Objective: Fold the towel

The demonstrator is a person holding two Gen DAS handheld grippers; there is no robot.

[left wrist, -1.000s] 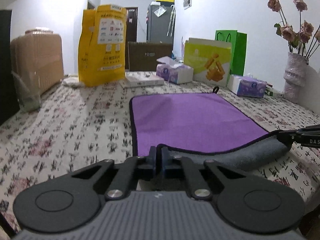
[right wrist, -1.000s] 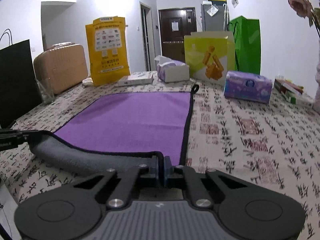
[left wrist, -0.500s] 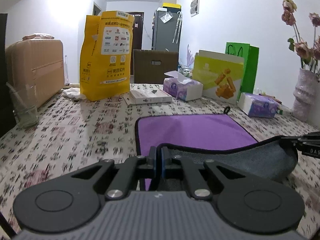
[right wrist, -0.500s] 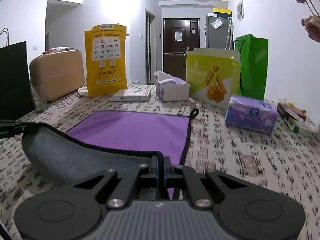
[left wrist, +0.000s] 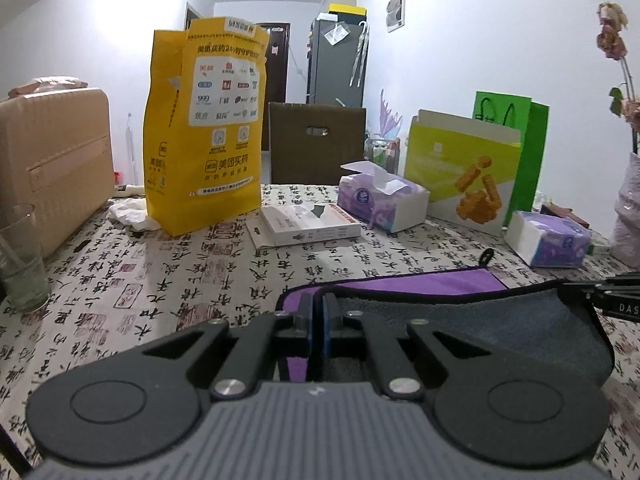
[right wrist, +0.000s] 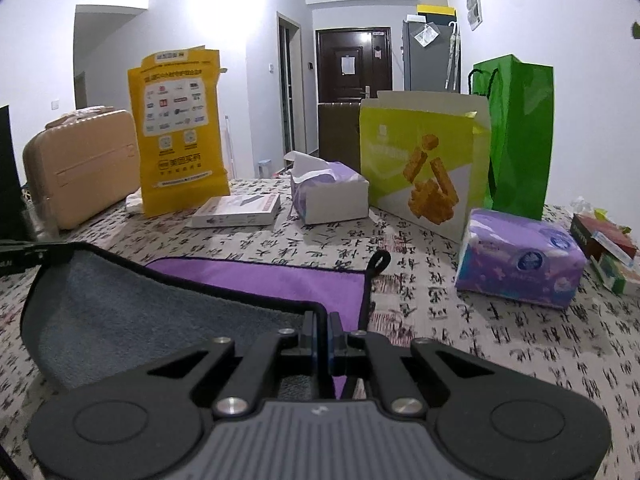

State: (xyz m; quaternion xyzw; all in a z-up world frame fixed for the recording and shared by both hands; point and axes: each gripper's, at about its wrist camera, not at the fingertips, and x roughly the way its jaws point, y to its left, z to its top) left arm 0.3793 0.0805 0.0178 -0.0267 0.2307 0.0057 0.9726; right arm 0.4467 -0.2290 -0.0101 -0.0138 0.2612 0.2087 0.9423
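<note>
A towel with a purple top and grey underside [left wrist: 460, 284] [right wrist: 280, 280] lies on the patterned tablecloth. Its near edge is lifted and carried over the purple part, so the grey underside [left wrist: 500, 324] [right wrist: 140, 308] faces up. My left gripper [left wrist: 319, 312] is shut on the towel's near left corner. My right gripper [right wrist: 322, 330] is shut on the near right corner. Each gripper shows at the edge of the other's view, the right one [left wrist: 616, 304] and the left one [right wrist: 20, 256]. The towel's black hanging loop [right wrist: 378, 262] lies at the far right corner.
Behind the towel stand a yellow bag [left wrist: 204, 128], a flat white box [left wrist: 304, 228], an open tissue box [left wrist: 380, 200], a lime-and-white carton [left wrist: 464, 168], a green bag [right wrist: 516, 132] and a purple tissue pack [right wrist: 520, 264]. A beige suitcase [left wrist: 52, 160] and a glass [left wrist: 20, 256] stand at left.
Both grippers have lifted the towel's near edge and carried it forward over the purple surface. More grey underside shows and less purple remains visible.
</note>
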